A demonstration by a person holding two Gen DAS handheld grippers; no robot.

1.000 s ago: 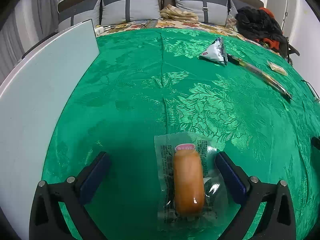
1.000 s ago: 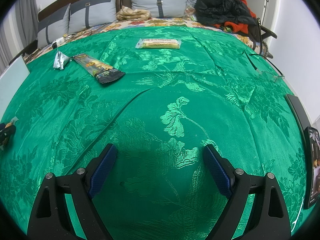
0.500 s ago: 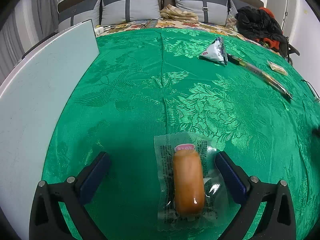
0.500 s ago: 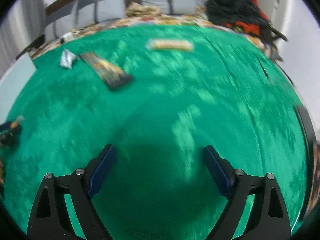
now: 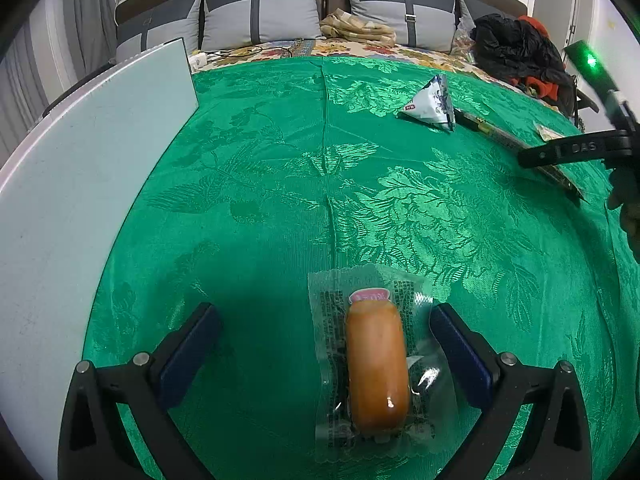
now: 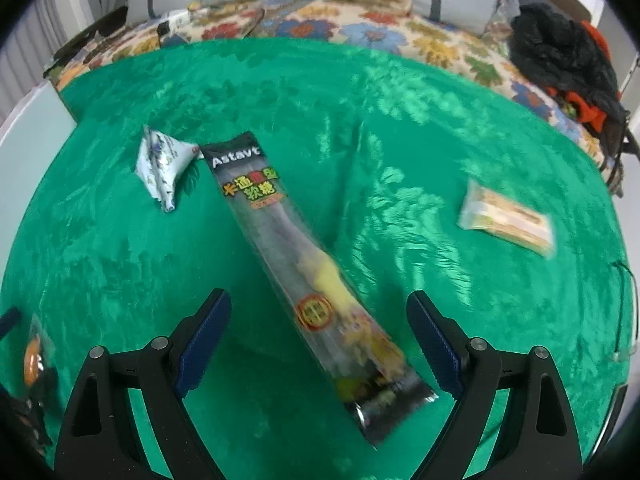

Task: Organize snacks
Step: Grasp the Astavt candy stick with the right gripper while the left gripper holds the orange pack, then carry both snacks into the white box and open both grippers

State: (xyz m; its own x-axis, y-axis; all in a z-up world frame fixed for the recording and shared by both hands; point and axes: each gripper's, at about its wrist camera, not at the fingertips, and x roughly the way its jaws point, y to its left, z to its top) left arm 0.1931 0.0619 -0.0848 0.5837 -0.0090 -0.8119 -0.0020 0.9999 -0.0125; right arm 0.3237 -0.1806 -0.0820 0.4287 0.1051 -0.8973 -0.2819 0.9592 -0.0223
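My left gripper (image 5: 324, 352) is open, low over the green cloth. A sausage in a clear wrapper (image 5: 376, 364) lies between its fingers, nearer the right one, not gripped. My right gripper (image 6: 320, 340) is open, and a long dark candy pack (image 6: 308, 276) lies diagonally between its fingers. A silver triangular packet (image 6: 162, 164) lies left of that pack, and a yellow wafer pack (image 6: 506, 220) lies to the right. The triangular packet (image 5: 430, 102) and the long pack (image 5: 492, 132) show far right in the left wrist view, with the right gripper's body (image 5: 576, 150) over the pack.
A pale board (image 5: 80, 200) lies along the left of the cloth. Grey pillows (image 5: 260, 12) and a black and orange clothes heap (image 5: 520, 56) sit at the far edge. A thin black cable (image 6: 624, 308) lies at the right edge.
My right gripper has moved forward and left across the cloth to the long candy pack, which now lies between its fingers. My left gripper and the sausage have not moved.
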